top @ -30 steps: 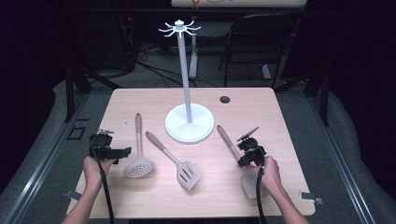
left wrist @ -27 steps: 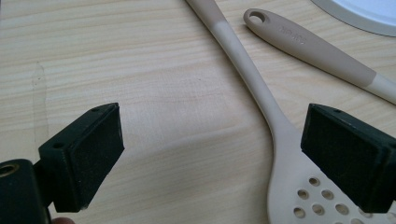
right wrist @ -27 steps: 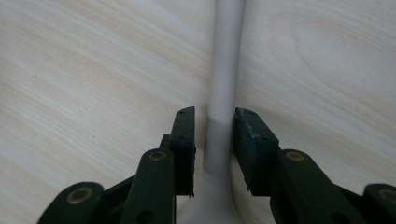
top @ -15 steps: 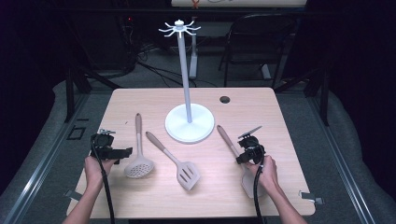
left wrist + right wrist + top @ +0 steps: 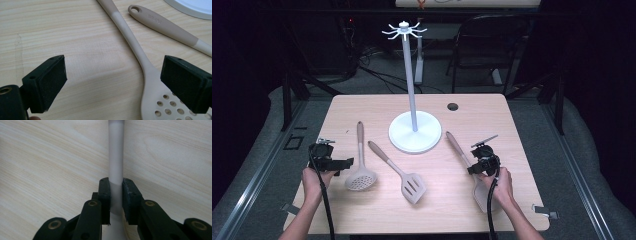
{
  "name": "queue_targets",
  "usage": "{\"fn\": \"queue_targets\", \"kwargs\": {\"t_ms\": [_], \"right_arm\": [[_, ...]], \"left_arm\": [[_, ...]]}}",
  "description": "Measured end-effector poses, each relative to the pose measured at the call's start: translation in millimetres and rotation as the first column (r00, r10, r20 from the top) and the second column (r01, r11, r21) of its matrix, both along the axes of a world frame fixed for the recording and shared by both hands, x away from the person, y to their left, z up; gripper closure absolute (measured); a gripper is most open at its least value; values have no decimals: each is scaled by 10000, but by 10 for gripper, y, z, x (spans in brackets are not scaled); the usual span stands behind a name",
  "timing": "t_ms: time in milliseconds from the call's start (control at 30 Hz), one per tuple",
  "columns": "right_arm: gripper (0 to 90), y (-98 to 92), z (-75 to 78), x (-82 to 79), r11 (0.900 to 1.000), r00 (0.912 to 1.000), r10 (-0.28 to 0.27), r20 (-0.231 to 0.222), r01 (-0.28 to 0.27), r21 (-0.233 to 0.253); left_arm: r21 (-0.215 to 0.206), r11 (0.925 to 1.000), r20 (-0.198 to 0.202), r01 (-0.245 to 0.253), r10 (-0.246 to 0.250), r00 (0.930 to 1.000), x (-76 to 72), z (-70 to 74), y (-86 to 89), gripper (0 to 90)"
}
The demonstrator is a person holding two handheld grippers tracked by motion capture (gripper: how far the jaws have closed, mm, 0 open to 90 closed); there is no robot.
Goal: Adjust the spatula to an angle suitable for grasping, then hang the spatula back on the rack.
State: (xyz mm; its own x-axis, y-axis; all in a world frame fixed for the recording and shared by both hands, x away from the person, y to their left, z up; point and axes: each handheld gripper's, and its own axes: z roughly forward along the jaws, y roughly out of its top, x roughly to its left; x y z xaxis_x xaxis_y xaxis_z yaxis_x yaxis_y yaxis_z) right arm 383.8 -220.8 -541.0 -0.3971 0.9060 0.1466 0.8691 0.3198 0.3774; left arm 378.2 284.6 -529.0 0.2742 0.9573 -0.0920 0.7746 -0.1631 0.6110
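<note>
- The slotted turner (image 5: pixel 167 26) carries raised lettering on its brown handle near the hanging hole; in the left gripper view it is too faint to read.
- The right gripper (image 5: pixel 116 185) is clamped on the pale handle of the spoon (image 5: pixel 116 157), one pad pressed against each side of the shaft.
- In the right gripper view that handle runs straight up the frame, away from the jaws, along their line.
- In the high view the spoon (image 5: pixel 457 147) lies on the right part of the table (image 5: pixel 362 107), its long axis slanting from the brown handle tip near the white stand (image 5: pixel 414 131) back toward the person, the bowl end under the right hand (image 5: pixel 498 182).
- The left gripper (image 5: pixel 113 85) has its jaws wide apart, holding nothing, low over the wood.
- The skimmer (image 5: pixel 140 57) lies just beside the left gripper's right-hand pad in its own view, perforated bowl nearest, handle pointing away.
- The turner lies between the skimmer and the spoon.
</note>
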Motion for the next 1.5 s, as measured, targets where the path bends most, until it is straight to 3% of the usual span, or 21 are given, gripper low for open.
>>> {"fn": "queue_targets", "kwargs": {"t_ms": [133, 333, 700, 833, 1000, 1300, 1367, 1500], "right_arm": [[786, 44, 85, -61, 9994, 9984, 345, 441, -347, 38], [786, 95, 170, -123, 9983, 9961, 527, 701, -543, 218], [786, 208, 326, -212, 9943, 9841, 1001, 1464, -1042, 203], [786, 264, 371, -242, 9924, 9793, 1161, 1659, -1211, 200], [786, 391, 451, -305, 9869, 9691, 1547, 1920, -1604, 147], [785, 547, 516, -356, 9800, 9559, 1915, 2227, -1989, 109], [786, 587, 526, -360, 9768, 9511, 2109, 2256, -2141, -106], [785, 650, 525, -367, 9761, 9494, 2100, 2335, -2174, 57]], "left_arm": [[-7, 10000, 51, 35, -35, 10000, 0, 10, -7, 62], [17, 10000, 74, 63, -63, 10000, -10, 22, -28, 61], [-903, 9955, 379, 276, -243, 9990, -65, 135, -127, 39], [-1333, 9897, 575, 521, -448, 9973, -75, 203, -215, 29], [-1304, 9873, 1189, 905, -750, 9901, -127, 331, -432, 28], [-1357, 9746, 1169, 1782, -1628, 9797, -144, 349, -759, 0], [-1430, 9695, 1186, 1992, -1830, 9759, -137, 342, -858, 0], [-1488, 9665, 1280, 2091, -1909, 9732, -134, 339, -944, 0]]}}
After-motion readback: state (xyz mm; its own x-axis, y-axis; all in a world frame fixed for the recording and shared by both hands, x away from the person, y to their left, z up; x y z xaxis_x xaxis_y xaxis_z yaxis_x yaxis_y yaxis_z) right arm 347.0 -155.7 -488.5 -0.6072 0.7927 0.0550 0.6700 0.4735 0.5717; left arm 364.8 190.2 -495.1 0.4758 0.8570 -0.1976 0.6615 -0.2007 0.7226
